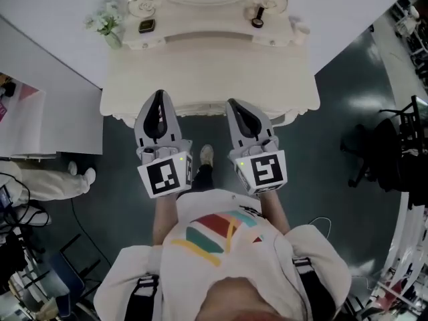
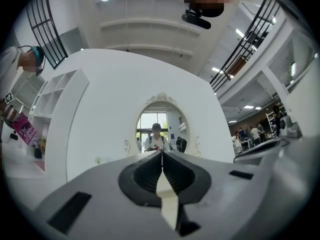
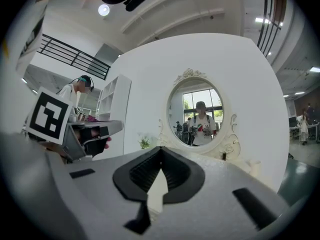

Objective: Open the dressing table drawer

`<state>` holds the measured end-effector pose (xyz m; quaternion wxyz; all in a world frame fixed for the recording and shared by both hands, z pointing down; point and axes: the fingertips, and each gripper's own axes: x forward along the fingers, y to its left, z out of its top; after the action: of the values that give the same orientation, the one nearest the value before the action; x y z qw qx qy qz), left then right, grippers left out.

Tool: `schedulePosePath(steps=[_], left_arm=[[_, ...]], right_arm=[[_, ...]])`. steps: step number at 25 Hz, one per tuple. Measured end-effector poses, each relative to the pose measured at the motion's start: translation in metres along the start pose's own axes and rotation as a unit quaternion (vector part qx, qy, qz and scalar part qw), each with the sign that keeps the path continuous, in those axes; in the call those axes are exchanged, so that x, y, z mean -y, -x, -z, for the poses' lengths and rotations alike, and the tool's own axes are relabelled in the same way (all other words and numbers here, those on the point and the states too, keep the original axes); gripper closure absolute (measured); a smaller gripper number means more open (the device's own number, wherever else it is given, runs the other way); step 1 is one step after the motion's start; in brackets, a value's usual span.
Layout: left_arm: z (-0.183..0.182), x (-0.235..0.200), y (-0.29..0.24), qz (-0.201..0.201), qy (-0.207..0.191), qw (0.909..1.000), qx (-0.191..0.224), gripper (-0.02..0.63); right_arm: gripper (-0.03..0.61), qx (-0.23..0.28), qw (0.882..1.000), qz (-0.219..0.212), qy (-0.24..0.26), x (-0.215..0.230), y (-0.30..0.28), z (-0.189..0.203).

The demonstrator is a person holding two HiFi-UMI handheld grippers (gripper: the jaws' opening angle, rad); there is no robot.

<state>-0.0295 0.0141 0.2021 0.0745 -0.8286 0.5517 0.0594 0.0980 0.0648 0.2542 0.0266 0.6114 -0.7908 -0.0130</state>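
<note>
Both tools are shut tight and empty. The left tool point(image 1: 159, 97) and right tool point(image 1: 234, 104) are side by side, tips at the near edge of the dressing table point(image 1: 207, 65) worktop. The drawer sits under that front edge and can't be made out from above. The oval mirror point(image 3: 197, 111) is straight ahead, with a flower vase point(image 1: 107, 27) at the back left.

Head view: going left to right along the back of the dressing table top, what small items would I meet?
small vase of white flowers → small dark square item → small dark upright item
</note>
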Motion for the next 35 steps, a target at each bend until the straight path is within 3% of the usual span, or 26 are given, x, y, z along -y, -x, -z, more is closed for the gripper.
schedulePosePath(steps=[7,12,15,29,35], left_arm=[[0.008,-0.025,-0.087,0.019,-0.004,0.9997,0.016,0.605],[0.026,-0.032,-0.119,0.039,-0.013,0.9991,-0.005,0.606],[0.024,-0.036,-0.137,0.040,-0.011,0.9991,0.009,0.605],[0.031,-0.040,-0.160,0.017,-0.019,0.9995,-0.020,0.606],[0.015,-0.038,-0.173,-0.007,0.003,1.0000,0.002,0.605]], right_arm=[[0.578,0.003,1.000,0.006,0.011,0.025,-0.084,-0.014],[0.578,0.005,1.000,0.005,0.007,0.038,-0.120,-0.019],[0.578,0.000,1.000,0.006,0.001,0.044,-0.138,-0.018],[0.578,0.025,1.000,0.006,-0.001,0.076,-0.169,-0.037],[0.578,0.039,0.999,0.008,-0.005,0.091,-0.169,-0.047]])
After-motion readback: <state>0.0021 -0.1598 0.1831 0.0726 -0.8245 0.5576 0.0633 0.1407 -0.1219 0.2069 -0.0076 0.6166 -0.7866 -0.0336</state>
